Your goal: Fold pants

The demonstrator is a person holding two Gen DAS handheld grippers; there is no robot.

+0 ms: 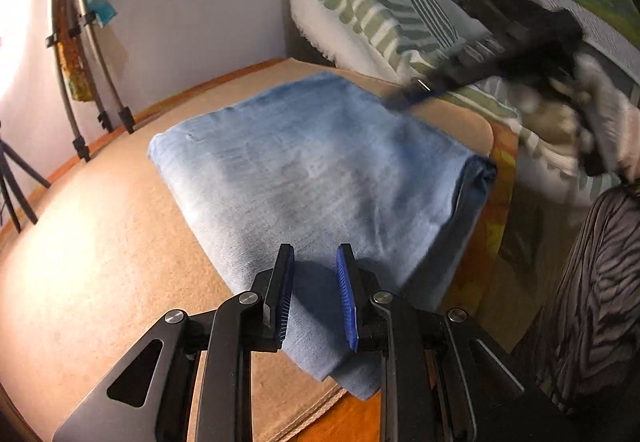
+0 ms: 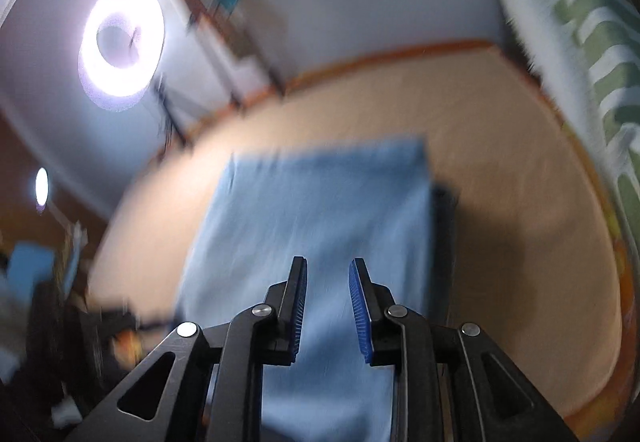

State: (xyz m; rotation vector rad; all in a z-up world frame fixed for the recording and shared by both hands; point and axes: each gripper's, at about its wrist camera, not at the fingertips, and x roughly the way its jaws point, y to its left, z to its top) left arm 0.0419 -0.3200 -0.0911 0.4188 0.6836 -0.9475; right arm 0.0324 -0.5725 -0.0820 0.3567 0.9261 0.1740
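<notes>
Left wrist view: the left gripper (image 1: 315, 262) is seen with its blue-padded fingers (image 1: 345, 294) held apart and nothing caught between them. The pants (image 1: 320, 169), light blue denim, are laid directly ahead of and beneath this claw as a flat folded rectangle on a beige bed cover (image 1: 100, 262); the nearest corner of the fold is overlapped by the fingertips, though contact cannot be judged. Beyond the far right corner of the pants, the right gripper (image 1: 404, 97) is shown raised and blurred, gripped by a gloved hand (image 1: 580, 113). A green-striped pillow (image 1: 360, 1) is propped against the wall past the pants, and curved hoops (image 1: 80, 53) are leaned on the wall to the far left of the claw. Striped clothing (image 1: 592, 282) is visible at the right edge.

Right wrist view, heavily blurred: the right gripper (image 2: 328, 274) is likewise held apart, with nothing between its fingers (image 2: 358, 306). The pants (image 2: 320, 209) are spread below and ahead of it on the bed cover (image 2: 520, 201). A ring light (image 2: 122, 45) is seen glowing up and to the left, and the pillow (image 2: 580, 21) at the upper right.
</notes>
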